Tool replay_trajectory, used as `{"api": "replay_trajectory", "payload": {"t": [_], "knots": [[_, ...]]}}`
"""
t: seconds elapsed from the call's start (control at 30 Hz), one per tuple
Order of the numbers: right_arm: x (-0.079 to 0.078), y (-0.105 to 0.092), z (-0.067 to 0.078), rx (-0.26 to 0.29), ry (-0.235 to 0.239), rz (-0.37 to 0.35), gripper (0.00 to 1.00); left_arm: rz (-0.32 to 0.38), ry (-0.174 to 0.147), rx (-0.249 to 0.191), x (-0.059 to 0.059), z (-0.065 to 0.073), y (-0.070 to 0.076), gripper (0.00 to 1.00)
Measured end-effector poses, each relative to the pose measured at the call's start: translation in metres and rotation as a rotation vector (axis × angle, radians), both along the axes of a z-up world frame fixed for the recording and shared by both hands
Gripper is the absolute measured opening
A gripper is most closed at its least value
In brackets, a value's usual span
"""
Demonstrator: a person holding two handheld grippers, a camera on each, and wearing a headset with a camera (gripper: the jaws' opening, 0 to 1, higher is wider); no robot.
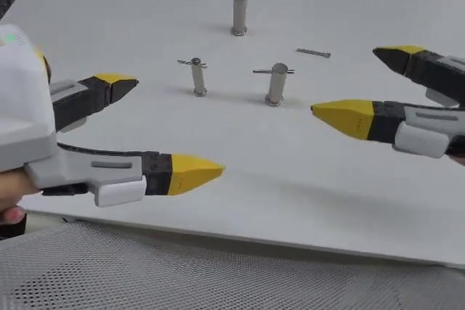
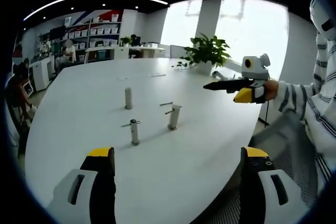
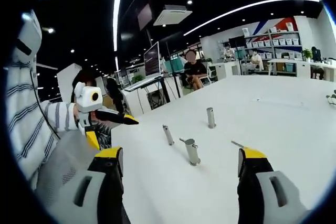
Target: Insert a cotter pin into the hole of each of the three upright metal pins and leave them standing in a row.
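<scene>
Right claw, left claw: apart, empty. I'd pinch loose cotter by its head, square to the hole in rear pin; left steadies.

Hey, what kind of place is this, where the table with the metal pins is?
Most likely an open-plan office or lab workspace: a large white table, shelves of storage boxes along the far wall, a potted plant by bright windows, and a person seated near a monitor.
</scene>
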State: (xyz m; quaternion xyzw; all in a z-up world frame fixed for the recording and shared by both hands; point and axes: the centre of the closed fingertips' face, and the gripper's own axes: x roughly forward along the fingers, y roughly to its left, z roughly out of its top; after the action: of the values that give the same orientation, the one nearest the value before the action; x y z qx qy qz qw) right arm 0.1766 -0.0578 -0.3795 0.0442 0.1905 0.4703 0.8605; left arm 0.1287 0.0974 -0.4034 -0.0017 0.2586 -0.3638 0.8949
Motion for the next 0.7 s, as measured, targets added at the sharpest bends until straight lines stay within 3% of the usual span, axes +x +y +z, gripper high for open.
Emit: {"api": "replay_trajectory", "payload": {"t": [0.3, 0.4, 0.5, 0.63, 0.7], "knots": [[-0.013, -0.018, -0.017, -0.067, 0.079, -0.091, 0.95, 0.021, 0.003, -0.036, 0.007, 0.003, 0.004, 0.99], [-0.009, -0.025, -0.017, -0.026, 0.115, -0.176, 0.98, 0.028, 0.006, -0.047, 0.013, 0.004, 0.005, 0.99], [-0.011, -0.03, -0.018, -0.019, 0.147, -0.199, 0.98, 0.029, 0.004, -0.05, 0.019, 0.006, 0.005, 0.99], [-0.013, -0.04, -0.031, -0.107, 0.18, -0.21, 0.98, 0.027, 0.007, -0.056, 0.029, 0.011, 0.006, 0.98], [-0.012, -0.042, -0.03, -0.101, 0.179, -0.215, 0.98, 0.02, 0.004, -0.049, 0.036, 0.015, 0.007, 0.98]]}}
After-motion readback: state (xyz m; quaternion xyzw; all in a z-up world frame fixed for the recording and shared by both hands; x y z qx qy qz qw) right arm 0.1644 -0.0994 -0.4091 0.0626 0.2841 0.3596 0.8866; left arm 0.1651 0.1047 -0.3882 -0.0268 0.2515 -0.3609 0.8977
